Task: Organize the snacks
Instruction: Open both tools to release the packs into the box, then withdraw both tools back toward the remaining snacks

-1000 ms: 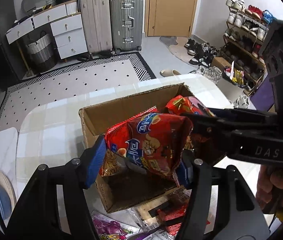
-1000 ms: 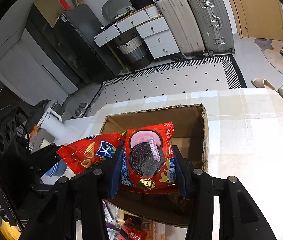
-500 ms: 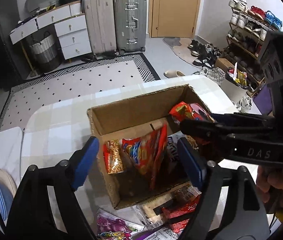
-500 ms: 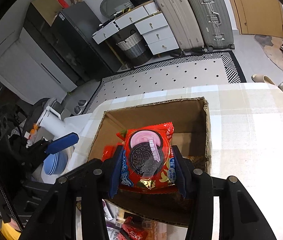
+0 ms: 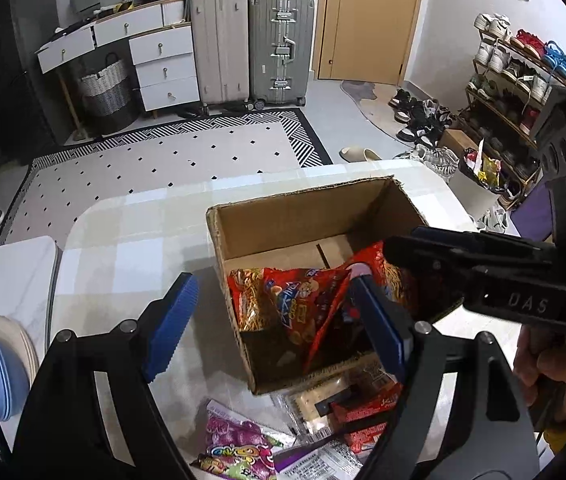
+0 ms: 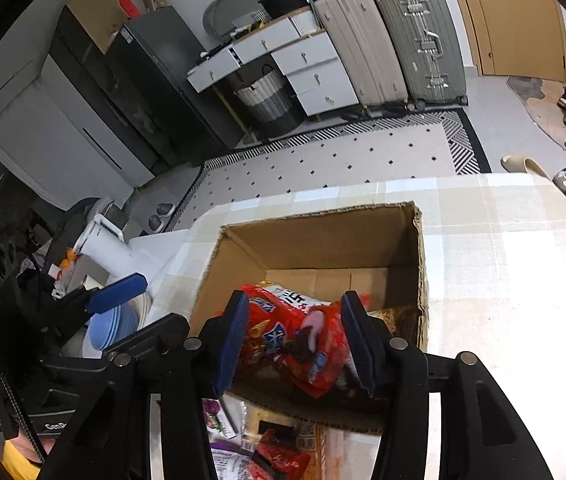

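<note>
Snack-packing, drop phase. Left gripper (image 5: 273,304) has just been opening. Its blue ribbed pads stand wide with nothing pinched between them, poised over the near-left corner of the cardboard box (image 5: 283,224). The red chip bag (image 5: 295,304) lies inside, slumped against the box's near wall.

Right gripper (image 6: 294,320): jaws have just eased apart a little. The cookie packet (image 6: 315,344) sits between them, tilted and motion-blurred, over the near end of the box. I cannot tell whether the pads still bite it or have let go.

Box stands mid-table on the checked cloth of the table (image 5: 131,248). More packets wait at the table's near edge, among them a purple candy pouch (image 5: 239,444).

Risks, as judged:
- Glossy film is slippery. A half-slack grip could let the packet slide out crooked and catch on the box's near rim, or fall outside onto the loose pile.
- Puffy, air-filled bags stand on edge rather than lying flat, so later packets may ride high and spill.
- The two grippers are close over one box corner — pads could knock together, or nudge the light corrugated wall and shift the box.

Materials: raw-edged corrugated card, flaps absent; crinkled foil-like pouches, pillow-shaped; hard black gripper frames with ridged blue pads.
</note>
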Action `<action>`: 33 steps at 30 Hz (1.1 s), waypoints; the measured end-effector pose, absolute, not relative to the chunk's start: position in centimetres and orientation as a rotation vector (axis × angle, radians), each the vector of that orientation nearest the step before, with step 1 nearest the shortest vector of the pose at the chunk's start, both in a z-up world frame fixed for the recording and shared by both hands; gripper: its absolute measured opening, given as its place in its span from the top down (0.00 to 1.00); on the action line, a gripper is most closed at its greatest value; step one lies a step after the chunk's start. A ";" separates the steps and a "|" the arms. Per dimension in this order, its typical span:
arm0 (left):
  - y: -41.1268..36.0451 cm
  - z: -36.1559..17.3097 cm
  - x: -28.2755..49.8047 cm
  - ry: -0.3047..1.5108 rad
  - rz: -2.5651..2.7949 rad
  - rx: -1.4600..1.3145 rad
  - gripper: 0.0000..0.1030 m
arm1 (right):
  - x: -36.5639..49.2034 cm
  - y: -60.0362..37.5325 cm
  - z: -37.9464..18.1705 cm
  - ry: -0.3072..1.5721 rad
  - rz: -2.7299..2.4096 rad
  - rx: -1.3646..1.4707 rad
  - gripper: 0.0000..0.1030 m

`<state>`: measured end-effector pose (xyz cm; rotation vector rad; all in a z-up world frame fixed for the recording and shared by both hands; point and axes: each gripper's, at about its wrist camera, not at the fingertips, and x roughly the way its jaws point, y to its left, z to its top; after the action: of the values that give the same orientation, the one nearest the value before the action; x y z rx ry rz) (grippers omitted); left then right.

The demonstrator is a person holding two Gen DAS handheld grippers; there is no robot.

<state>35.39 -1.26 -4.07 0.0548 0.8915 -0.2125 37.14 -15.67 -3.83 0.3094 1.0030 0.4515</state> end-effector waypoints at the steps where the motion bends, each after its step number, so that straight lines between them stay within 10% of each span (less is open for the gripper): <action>1: -1.2 -3.8 34.9 0.888 -0.211 0.053 0.24 | 36.9 -15.7 -3.5 0.996 0.450 0.308 0.53; 17: 0.0 5.3 20.3 0.601 -0.191 0.034 0.22 | 22.0 -17.0 7.8 0.662 0.516 0.235 0.48; 33: 2.3 9.1 1.9 0.389 -0.170 -0.032 0.00 | 3.5 -17.9 10.5 0.418 0.516 0.206 0.16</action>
<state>1.89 2.33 9.08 -0.0324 0.3894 -0.1700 3.45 -17.87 10.54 0.2063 0.4180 0.5164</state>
